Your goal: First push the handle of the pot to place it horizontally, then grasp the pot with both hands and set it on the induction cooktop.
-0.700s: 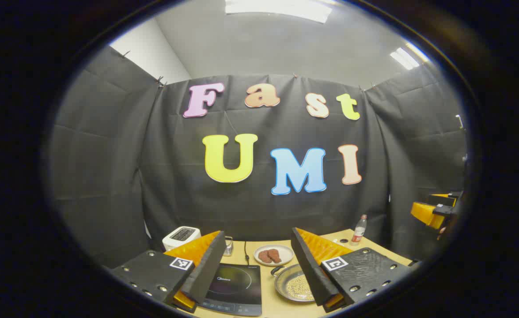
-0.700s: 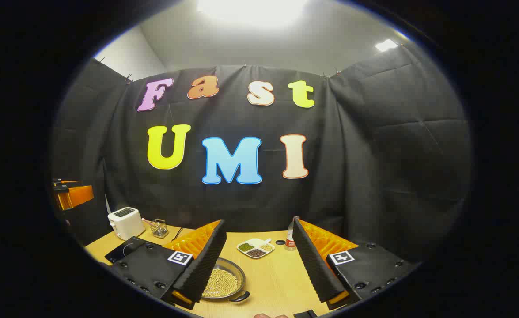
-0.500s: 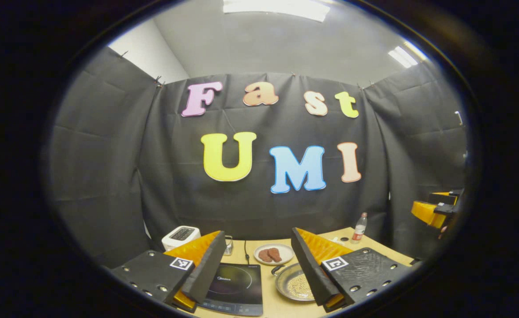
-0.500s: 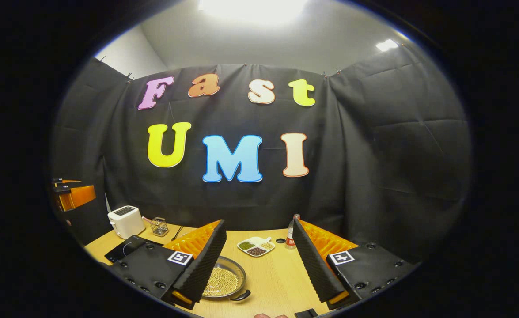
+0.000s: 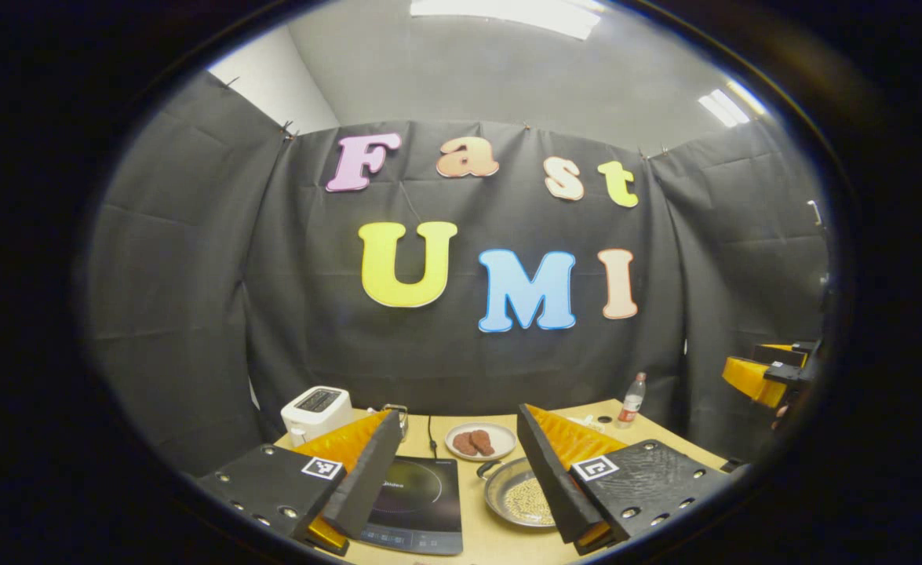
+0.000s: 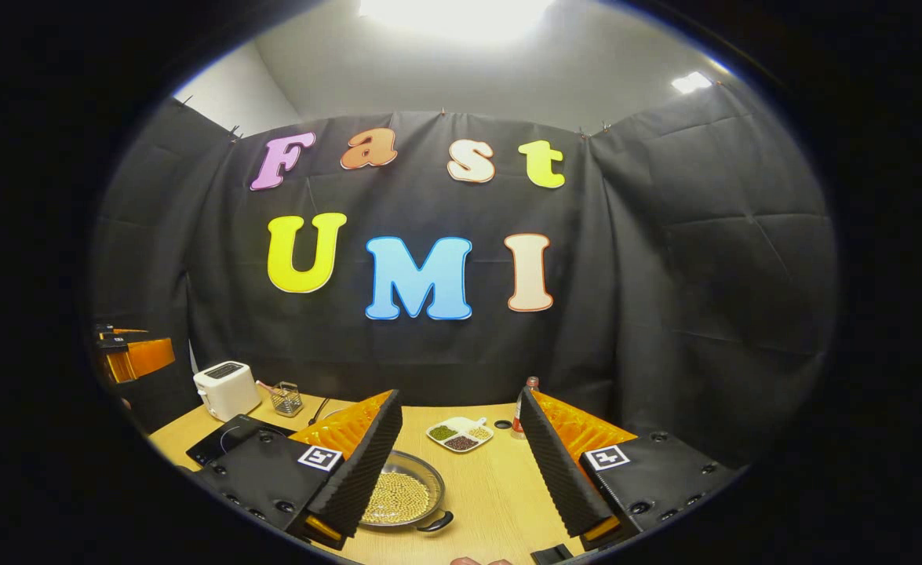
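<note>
1. In the left gripper view, the left gripper point(image 5: 457, 479) is held up over the table point(image 5: 476, 541). Its two fingers are spread wide and hold nothing.
2. The cooktop point(image 5: 421, 502) lies flat on the table, low between the fingers and closer to the left finger.
3. The pot point(image 5: 519, 494) sits on the table just to the right of the cooktop. It is not on it. It has small yellow beans inside. The right finger hides part of it.
4. One dark handle point(image 5: 486, 468) sticks out from the pot's far left rim.
5. Behind them is a plate point(image 5: 476, 439) with brown food. A white toaster point(image 5: 315, 408) stands far left, and a bottle point(image 5: 632, 399) stands far right.
6. The right gripper point(image 5: 767, 373) shows at the right edge, up in the air.
7. In the right gripper view, the right gripper point(image 6: 461, 463) is also above the table point(image 6: 500, 494). Its fingers are wide apart and hold nothing.
8. The pot point(image 6: 406, 496) sits low, partly behind the left finger. A dark handle point(image 6: 437, 522) points out from its near right side.
9. The cooktop point(image 6: 221, 439) lies to the left, apart from the pot.
10. A dish point(image 6: 461, 433) of beans and a bottle point(image 6: 519, 408) sit farther back. The toaster point(image 6: 225, 388) and a small wire basket point(image 6: 286, 399) are far left.
11. The left gripper point(image 6: 127, 353) shows at the left edge, up in the air.
</note>
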`<state>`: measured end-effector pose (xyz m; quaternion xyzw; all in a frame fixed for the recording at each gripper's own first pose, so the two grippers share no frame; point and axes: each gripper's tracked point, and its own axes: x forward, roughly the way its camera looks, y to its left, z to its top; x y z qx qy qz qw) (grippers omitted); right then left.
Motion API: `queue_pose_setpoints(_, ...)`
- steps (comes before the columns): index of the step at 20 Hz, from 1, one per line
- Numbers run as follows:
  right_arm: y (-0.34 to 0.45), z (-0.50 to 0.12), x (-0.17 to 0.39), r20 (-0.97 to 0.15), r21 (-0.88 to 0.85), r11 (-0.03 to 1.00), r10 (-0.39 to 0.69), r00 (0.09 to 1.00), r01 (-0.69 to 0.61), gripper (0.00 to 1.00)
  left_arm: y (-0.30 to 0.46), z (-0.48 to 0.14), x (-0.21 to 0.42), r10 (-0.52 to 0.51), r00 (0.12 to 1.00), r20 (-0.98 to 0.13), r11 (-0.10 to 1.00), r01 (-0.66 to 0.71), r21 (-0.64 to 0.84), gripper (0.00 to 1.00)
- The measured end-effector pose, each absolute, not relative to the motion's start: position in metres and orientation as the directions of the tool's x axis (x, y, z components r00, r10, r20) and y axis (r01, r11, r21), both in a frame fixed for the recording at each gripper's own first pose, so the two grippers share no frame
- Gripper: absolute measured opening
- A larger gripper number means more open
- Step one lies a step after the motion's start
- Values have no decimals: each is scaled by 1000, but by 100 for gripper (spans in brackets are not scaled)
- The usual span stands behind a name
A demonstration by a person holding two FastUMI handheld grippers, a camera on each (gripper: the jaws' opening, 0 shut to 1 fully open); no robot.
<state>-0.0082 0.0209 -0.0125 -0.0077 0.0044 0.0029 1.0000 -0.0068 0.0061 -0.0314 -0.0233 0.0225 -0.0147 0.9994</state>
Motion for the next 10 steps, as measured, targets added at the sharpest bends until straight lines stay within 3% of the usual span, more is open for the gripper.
queue_pose_setpoints(10,40,-25,-9,-44,-10,999,34,998,-35,94,28,-45,-15,-4,998,-62,999,1,-51,90)
